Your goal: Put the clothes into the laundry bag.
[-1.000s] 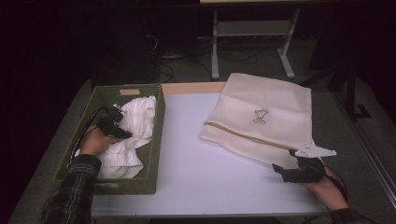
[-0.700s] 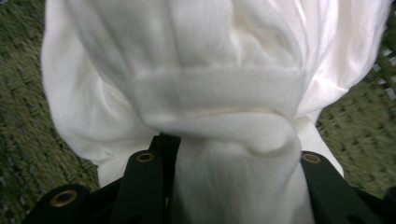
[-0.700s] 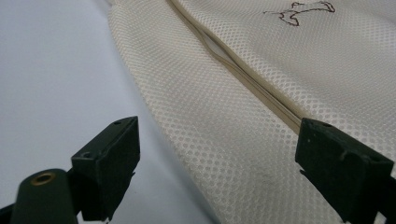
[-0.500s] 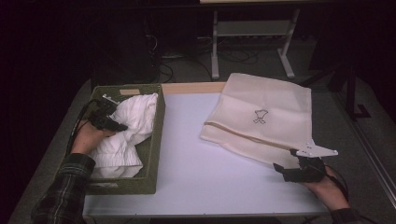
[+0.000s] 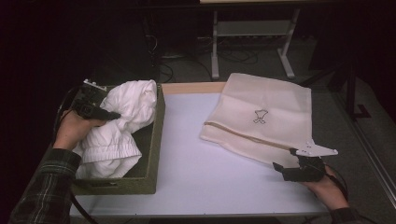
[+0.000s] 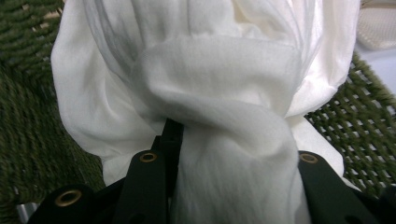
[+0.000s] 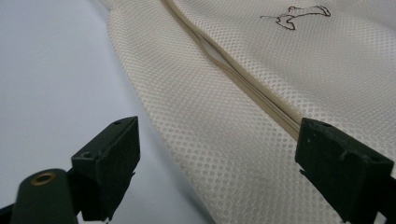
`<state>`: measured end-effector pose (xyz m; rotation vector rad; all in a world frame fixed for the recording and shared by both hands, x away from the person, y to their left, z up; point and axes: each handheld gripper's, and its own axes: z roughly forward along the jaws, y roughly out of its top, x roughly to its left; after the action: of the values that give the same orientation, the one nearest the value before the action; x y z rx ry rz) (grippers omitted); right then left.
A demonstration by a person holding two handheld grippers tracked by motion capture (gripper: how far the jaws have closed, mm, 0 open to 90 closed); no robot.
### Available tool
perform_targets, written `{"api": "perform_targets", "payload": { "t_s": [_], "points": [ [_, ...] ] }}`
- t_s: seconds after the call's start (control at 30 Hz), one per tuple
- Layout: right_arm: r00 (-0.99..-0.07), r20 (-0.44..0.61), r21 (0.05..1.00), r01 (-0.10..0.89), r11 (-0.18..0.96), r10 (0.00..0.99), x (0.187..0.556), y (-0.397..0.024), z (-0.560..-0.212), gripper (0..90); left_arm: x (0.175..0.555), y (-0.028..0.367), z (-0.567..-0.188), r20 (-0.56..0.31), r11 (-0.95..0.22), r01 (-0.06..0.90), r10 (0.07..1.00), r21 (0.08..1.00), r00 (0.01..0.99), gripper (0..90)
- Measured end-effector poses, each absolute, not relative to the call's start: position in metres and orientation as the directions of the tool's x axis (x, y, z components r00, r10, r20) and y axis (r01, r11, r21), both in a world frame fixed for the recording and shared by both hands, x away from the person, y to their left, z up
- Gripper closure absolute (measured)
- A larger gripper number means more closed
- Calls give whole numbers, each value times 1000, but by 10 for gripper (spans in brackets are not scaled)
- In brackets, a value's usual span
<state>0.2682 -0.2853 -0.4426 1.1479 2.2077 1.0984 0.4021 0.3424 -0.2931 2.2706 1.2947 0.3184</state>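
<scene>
- White cloth point(image 5: 122, 122) is bunching up in the green woven basket point(image 5: 150, 154) at the left side of the table point(image 5: 196, 177). It looks like a soft piece of clothing with a stretchy gathered edge.
- I am holding the left gripper point(image 5: 105, 113) over the basket, and its jaws have just been closing on the cloth. In the left gripper view a thick twist of the white cloth point(image 6: 210, 140) is sitting between the two black jaws, and they are pinching it.
- The top part of the cloth is hanging up above the basket rim, and the bottom part is lying inside the basket.
- I am keeping the right gripper point(image 5: 280, 169) low at the near right side of the table, just beside the cream mesh bag point(image 5: 266, 116).
- In the right gripper view its jaws are standing spread wide, with the near edge of the mesh bag point(image 7: 261, 121) lying between them. They are not squeezing it.
- The bag is lying flat on the table with a small dark drawing point(image 5: 259, 116) on top and a zip line point(image 7: 243, 79) running along it.
</scene>
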Motion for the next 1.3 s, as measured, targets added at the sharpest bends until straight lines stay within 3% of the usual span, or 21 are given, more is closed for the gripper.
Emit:
{"api": "perform_targets", "payload": {
  "t_s": [0.87,1.3],
  "points": [
    [-563,-1,805,490,335,826,268,-288,-441,135,395,301,-227,-57,-447,652,798,613,600,621],
    [-563,2,806,490,332,826,268,-289,-441,135,390,255,-208,-81,-478,580,722,660,688,620]
  ]
}}
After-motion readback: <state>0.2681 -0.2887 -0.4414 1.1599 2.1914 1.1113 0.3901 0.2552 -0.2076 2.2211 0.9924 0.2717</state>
